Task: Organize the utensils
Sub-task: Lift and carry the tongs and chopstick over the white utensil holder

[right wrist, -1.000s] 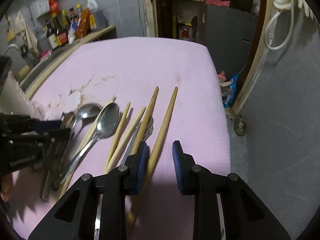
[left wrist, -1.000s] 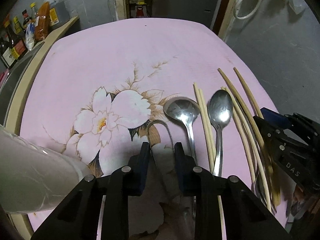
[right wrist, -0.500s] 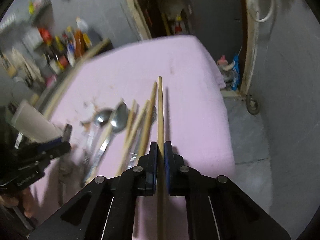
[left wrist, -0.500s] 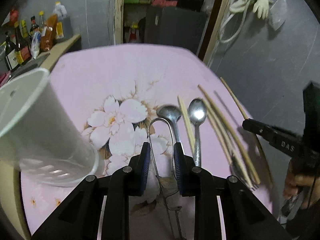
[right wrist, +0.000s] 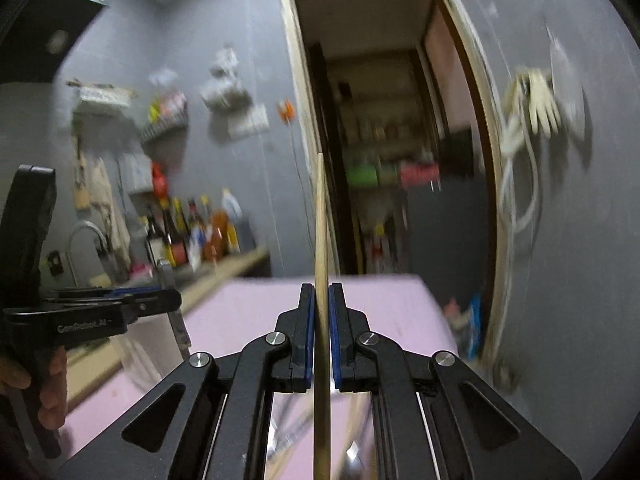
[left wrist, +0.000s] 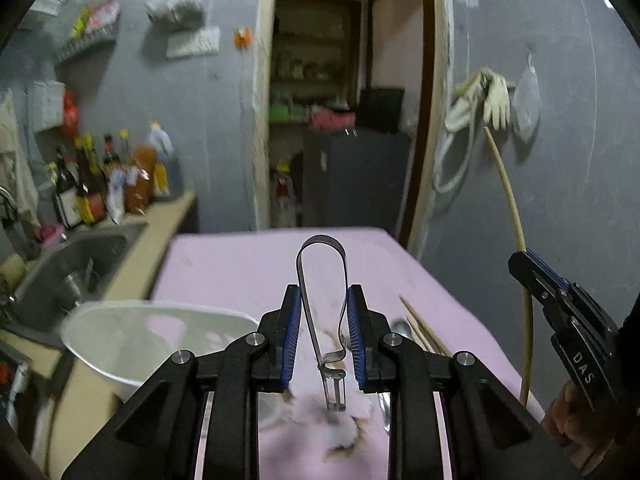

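My left gripper (left wrist: 322, 294) is shut on a metal loop-handled peeler (left wrist: 320, 252). The peeler hangs above the pink flowered cloth (left wrist: 240, 264) with its blade end toward the camera. A wooden chopstick (right wrist: 320, 220) points up and away, and my right gripper (right wrist: 321, 294) is shut on it. From the left wrist view, the right gripper (left wrist: 520, 262) with its chopstick (left wrist: 508, 188) is at the far right. The right wrist view shows the left gripper (right wrist: 168, 300) and the peeler (right wrist: 176, 320) at the left. A white plastic cup (left wrist: 160, 332) stands at lower left.
Several chopsticks (left wrist: 424, 332) and a spoon (left wrist: 400, 326) lie on the cloth at the right. A steel sink (left wrist: 72, 272) and a counter with bottles (left wrist: 104, 184) are on the left. An open doorway (left wrist: 340, 120) lies ahead, and gloves (left wrist: 492, 96) hang on the grey wall.
Both grippers have risen and tilted up from the table. The right gripper shut on a chopstick and lifted it. The left gripper lifted the peeler off the cloth.
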The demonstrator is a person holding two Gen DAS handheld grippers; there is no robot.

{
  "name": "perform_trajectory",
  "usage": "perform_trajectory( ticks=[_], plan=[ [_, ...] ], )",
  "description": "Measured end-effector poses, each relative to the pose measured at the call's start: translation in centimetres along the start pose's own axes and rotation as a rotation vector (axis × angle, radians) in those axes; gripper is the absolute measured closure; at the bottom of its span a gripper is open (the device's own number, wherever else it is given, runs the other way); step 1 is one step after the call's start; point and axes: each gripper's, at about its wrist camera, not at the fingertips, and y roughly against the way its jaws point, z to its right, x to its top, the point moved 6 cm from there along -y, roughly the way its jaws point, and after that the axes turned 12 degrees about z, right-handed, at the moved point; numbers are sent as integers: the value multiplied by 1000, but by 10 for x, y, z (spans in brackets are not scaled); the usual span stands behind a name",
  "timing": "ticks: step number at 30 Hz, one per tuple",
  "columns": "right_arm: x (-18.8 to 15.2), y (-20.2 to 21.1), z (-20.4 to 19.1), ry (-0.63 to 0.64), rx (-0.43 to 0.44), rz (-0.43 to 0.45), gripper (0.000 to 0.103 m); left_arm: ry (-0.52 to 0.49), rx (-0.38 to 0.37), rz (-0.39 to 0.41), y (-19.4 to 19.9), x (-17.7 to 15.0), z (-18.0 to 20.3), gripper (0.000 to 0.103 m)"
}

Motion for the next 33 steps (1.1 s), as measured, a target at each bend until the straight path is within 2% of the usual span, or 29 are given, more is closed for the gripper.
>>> perform_trajectory(
  ticks=[4, 10, 16, 19, 21, 27, 33],
  plan=[
    [25, -14, -27, -32, 75, 97, 98, 18, 30, 55, 20, 26, -23, 84],
    [50, -48, -66, -90, 188, 172, 98, 53, 111, 105, 47, 57, -68, 84],
    [61, -78, -109, -114, 277, 200, 98, 126, 165, 143, 70, 80, -115, 84],
    [66, -94, -124, -144, 310, 210, 98, 114, 216, 149, 74, 88, -136, 84],
    [66, -102, -132, -156, 331, 212, 98, 94, 264, 142, 74, 88, -150, 84],
    [45, -120, -149, -149, 373, 189, 98, 95, 328, 100, 55, 62, -175, 84],
    [16, -132, -150, -132, 366, 135, 98, 101, 328, 29, 35, 32, -178, 84]
  ],
)
